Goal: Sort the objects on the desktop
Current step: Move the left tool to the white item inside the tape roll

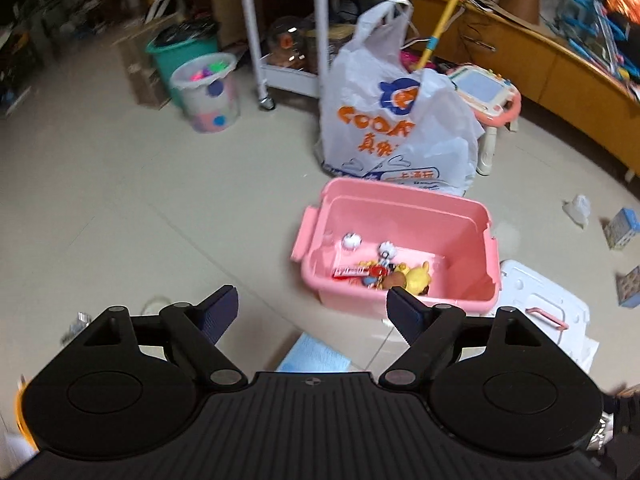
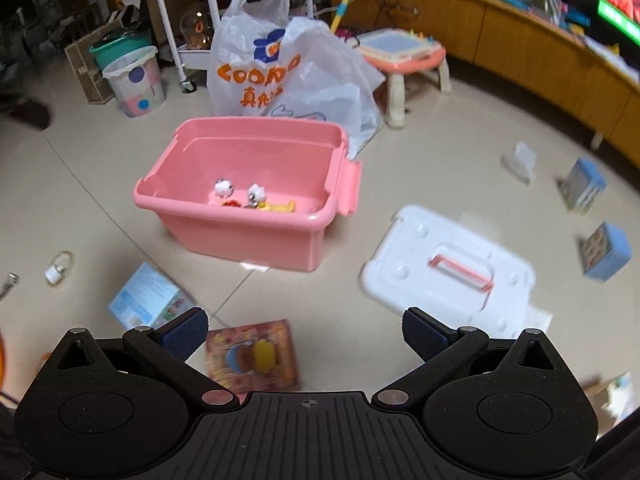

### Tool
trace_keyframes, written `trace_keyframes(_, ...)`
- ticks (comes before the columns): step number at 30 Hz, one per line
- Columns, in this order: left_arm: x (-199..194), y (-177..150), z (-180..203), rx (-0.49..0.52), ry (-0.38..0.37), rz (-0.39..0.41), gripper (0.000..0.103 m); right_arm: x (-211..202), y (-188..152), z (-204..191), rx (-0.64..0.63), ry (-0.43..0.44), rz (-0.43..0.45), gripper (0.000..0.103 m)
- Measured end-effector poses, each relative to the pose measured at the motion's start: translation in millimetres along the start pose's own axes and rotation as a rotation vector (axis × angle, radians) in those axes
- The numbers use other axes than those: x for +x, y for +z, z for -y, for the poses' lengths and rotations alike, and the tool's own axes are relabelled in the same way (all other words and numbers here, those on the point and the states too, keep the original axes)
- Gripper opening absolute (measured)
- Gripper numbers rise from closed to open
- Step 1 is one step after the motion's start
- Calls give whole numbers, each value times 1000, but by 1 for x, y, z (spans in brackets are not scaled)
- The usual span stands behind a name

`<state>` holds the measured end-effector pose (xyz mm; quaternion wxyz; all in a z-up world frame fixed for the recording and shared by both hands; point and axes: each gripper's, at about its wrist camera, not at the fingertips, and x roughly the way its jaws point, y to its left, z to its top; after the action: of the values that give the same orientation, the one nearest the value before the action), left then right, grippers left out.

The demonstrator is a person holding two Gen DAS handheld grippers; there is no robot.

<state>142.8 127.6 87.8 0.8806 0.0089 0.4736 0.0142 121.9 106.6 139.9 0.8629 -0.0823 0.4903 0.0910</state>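
Note:
A pink storage bin point(image 1: 460, 304) point(image 2: 224, 232) stands open on the tiled floor with several small toys point(image 1: 384, 272) point(image 2: 252, 198) in it. Its white lid point(image 2: 452, 268) point(image 1: 548, 300) lies to its right. My left gripper point(image 1: 312, 312) is open and empty, above the floor just left of the bin's near corner. My right gripper point(image 2: 304, 336) is open and empty, above a red picture card point(image 2: 252, 356). A blue booklet point(image 2: 144, 300) point(image 1: 312, 354) lies left of the card. Two blue boxes point(image 2: 606, 252) point(image 2: 582, 186) sit at the right.
A white shopping bag point(image 1: 396, 116) point(image 2: 280, 72) stands behind the bin, with a pink toy drawing table point(image 2: 400, 56) beside it. A dotted bucket point(image 2: 134, 80), a white cart point(image 1: 288, 24) and a wooden cabinet point(image 2: 540, 52) line the back. Small bits point(image 2: 58, 268) lie at the left.

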Motion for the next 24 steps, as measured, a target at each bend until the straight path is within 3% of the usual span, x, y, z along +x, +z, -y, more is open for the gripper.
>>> trace_keyframes(5, 6, 0, -44, -85, 36, -23, 83, 0, 5, -3, -33, 3, 75, 103)
trace_keyframes(12, 42, -8, -127, -348, 79, -45, 83, 18, 9, -1, 17, 28, 105, 103)
trace_keyframes(17, 81, -27, -174, -428, 113, -69, 83, 42, 10, 3, 59, -47, 81, 103)
trace_keyframes(24, 140, -58, -233, -541, 179, -115, 83, 77, 6, 4, 159, -26, -17, 103)
